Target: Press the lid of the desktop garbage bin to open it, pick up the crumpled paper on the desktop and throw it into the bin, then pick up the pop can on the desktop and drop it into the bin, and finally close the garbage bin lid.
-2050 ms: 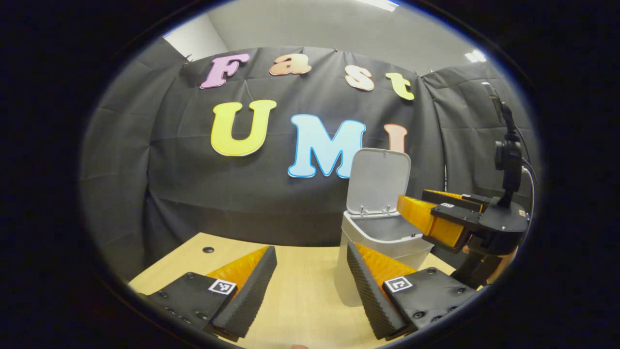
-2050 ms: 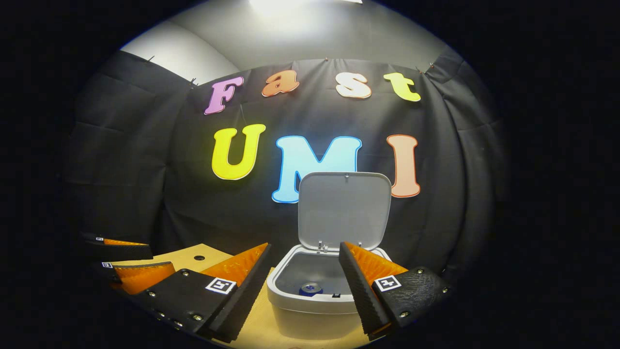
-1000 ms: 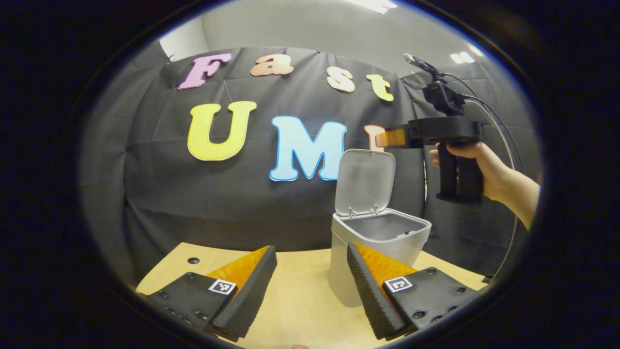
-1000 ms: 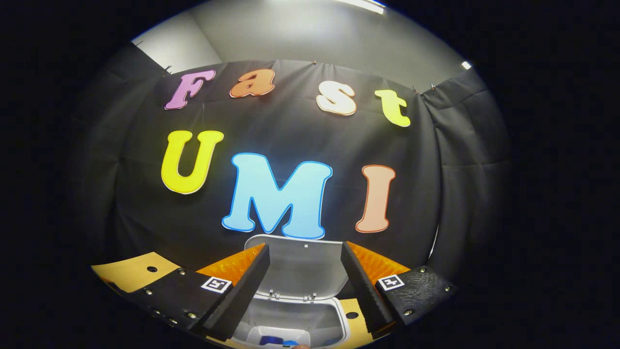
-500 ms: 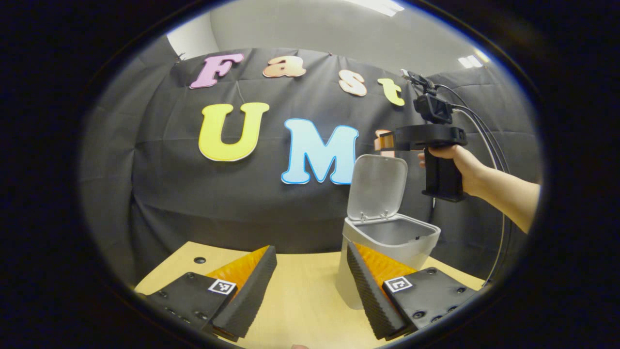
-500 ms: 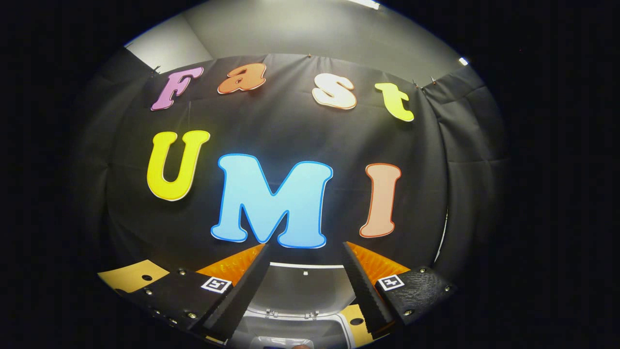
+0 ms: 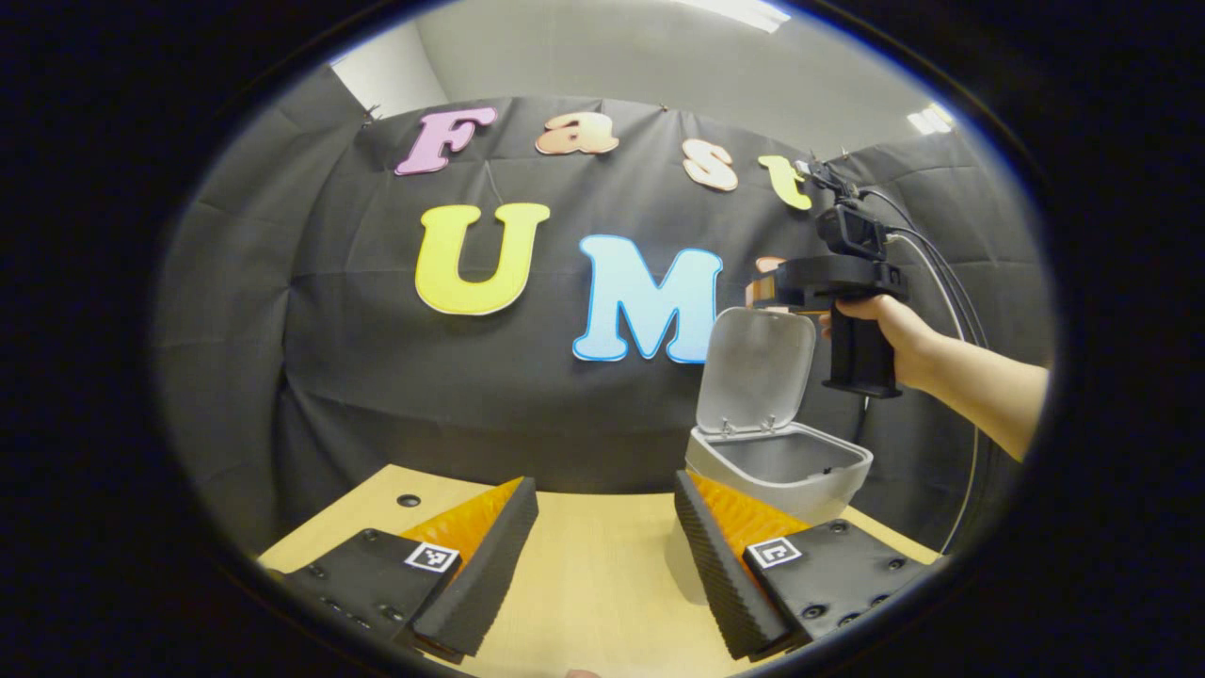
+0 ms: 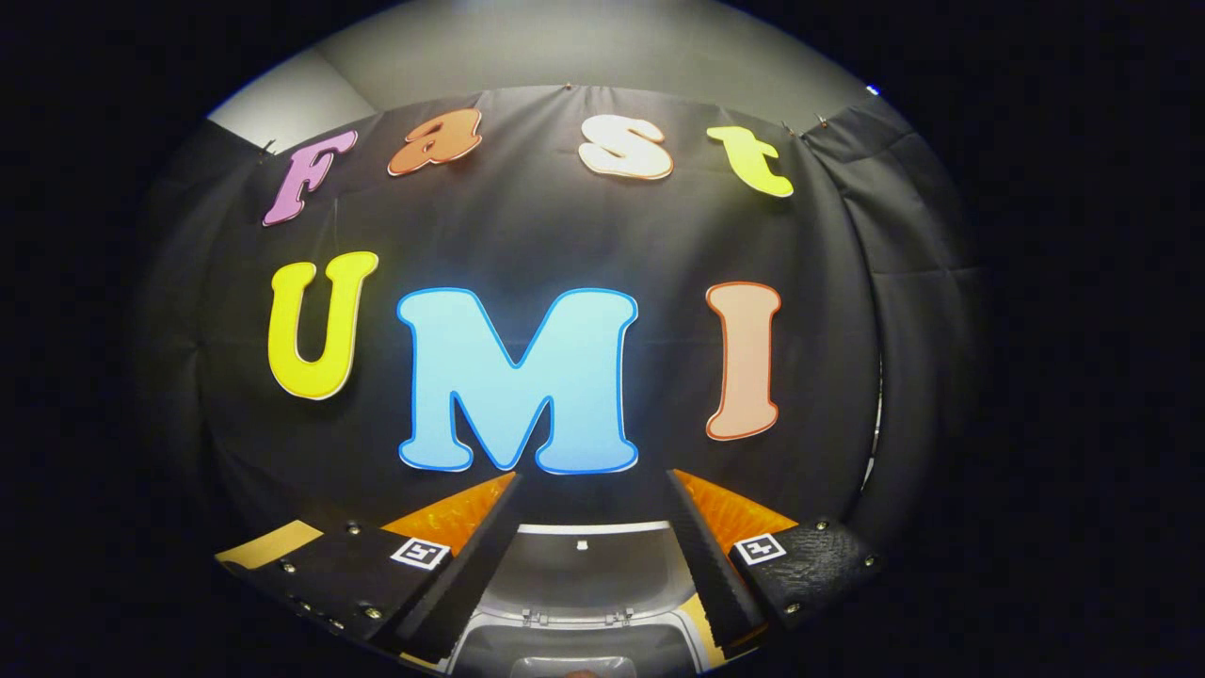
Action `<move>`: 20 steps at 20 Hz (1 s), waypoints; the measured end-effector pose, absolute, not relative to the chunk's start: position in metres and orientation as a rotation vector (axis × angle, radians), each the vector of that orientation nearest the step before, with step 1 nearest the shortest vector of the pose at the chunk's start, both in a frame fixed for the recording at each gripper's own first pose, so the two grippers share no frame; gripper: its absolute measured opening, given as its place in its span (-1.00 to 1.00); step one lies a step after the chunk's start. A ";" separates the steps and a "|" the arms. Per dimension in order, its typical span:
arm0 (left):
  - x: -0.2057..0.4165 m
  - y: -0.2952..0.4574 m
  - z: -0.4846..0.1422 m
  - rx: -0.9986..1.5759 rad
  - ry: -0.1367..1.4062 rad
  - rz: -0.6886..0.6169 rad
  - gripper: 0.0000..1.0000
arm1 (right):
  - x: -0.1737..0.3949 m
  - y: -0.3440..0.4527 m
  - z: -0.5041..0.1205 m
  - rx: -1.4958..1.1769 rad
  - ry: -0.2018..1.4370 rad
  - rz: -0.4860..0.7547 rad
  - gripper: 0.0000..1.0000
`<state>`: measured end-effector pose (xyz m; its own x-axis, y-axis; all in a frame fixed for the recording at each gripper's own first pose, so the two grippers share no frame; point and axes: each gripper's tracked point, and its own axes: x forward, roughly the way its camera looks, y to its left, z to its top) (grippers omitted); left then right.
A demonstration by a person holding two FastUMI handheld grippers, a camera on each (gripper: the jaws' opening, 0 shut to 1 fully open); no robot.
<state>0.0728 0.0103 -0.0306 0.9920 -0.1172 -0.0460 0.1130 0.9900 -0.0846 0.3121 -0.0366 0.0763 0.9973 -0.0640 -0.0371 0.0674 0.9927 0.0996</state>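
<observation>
Wooden table (image 7: 584, 574), bin (image 7: 781, 471) lid (image 7: 761, 369) raised, interior unclear

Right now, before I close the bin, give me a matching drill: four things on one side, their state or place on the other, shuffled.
Things:
1. lid
2. right gripper
3. left gripper
4. garbage bin

States or places:
A. open, low over the desktop
B. raised just above the lid's top edge, held in a hand
C. tipped up, nearly upright
D. standing open on the desktop

Pairs: 1-C, 2-B, 3-A, 4-D
</observation>
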 end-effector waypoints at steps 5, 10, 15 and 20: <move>0.066 0.007 -0.034 -0.092 0.045 -0.108 0.92 | 0.292 -0.035 0.069 0.105 0.050 -0.040 0.89; 0.055 0.004 -0.033 -0.090 0.034 -0.099 0.92 | 0.261 -0.033 0.059 0.111 0.048 -0.029 0.89; 0.043 -0.005 -0.032 -0.091 0.029 -0.098 0.92 | 0.229 -0.030 0.037 0.120 0.076 -0.011 0.89; 0.034 -0.008 -0.029 -0.078 0.021 -0.089 0.92 | 0.212 -0.022 -0.001 0.128 0.148 -0.002 0.89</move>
<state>0.0340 -0.0080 -0.0294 0.9958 -0.0899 -0.0174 0.0883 0.9929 -0.0791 0.2124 -0.0223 -0.0013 0.9891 0.0075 -0.1470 0.0114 0.9918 0.1272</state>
